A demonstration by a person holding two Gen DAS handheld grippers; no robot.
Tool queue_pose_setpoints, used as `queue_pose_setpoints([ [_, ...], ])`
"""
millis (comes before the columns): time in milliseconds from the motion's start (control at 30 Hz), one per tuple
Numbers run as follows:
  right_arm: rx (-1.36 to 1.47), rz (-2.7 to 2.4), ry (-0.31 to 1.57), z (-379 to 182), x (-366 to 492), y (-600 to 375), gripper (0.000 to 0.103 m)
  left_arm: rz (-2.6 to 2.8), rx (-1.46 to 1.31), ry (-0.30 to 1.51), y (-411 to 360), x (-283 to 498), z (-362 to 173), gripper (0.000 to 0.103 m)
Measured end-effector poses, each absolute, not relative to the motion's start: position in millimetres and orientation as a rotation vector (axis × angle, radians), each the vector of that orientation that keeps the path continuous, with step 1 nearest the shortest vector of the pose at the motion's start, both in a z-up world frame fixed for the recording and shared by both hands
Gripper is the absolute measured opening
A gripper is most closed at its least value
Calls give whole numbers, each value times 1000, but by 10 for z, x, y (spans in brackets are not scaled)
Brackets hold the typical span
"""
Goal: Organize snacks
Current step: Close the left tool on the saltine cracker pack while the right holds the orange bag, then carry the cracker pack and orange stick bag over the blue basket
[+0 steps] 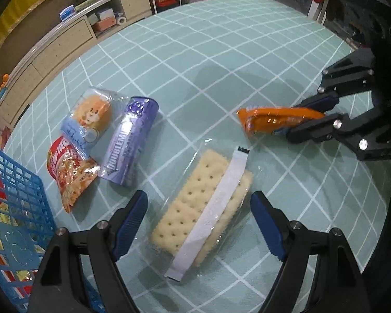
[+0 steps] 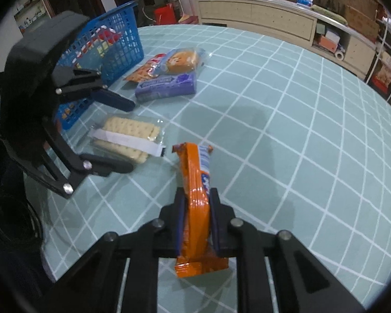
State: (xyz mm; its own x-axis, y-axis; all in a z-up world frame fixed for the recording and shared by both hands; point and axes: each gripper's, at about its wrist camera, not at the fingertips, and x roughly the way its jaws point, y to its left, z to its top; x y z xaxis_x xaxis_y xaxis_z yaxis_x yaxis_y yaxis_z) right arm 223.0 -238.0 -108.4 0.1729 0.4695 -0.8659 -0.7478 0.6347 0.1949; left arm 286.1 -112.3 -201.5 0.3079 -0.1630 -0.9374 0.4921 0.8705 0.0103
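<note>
My left gripper (image 1: 199,203) is open, its jaws on either side of a clear cracker pack (image 1: 203,206) with a white strip, lying on the table; the pack also shows in the right wrist view (image 2: 129,137). My right gripper (image 2: 195,198) is shut on an orange snack pack (image 2: 195,198) and holds it on edge above the table; the pack shows in the left wrist view (image 1: 276,121). A purple pack (image 1: 129,143), a bun pack (image 1: 91,117) and a red-orange bag (image 1: 70,172) lie beside the blue basket (image 1: 10,208).
The blue basket (image 2: 117,44) holds several packs at the table's left. The table has a teal checked cloth (image 1: 221,65). A long cabinet (image 2: 260,15) stands beyond the table's edge.
</note>
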Motion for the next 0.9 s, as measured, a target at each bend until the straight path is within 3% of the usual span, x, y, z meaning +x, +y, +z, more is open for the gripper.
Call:
queue_pose_setpoints([
  [367,-301,886,1089,-1058,2203,-2321,21,-404,255,1205,-1139,2720,-2038,79],
  [600,-308,889,1098,-1066,2142,-2266,21,-389,243,1216,-1212,2602,-1972,46],
  [900,-291,840,1112,-1063,2066,-2281,21,-309,241,1194,-1210,2339,-1890,42],
])
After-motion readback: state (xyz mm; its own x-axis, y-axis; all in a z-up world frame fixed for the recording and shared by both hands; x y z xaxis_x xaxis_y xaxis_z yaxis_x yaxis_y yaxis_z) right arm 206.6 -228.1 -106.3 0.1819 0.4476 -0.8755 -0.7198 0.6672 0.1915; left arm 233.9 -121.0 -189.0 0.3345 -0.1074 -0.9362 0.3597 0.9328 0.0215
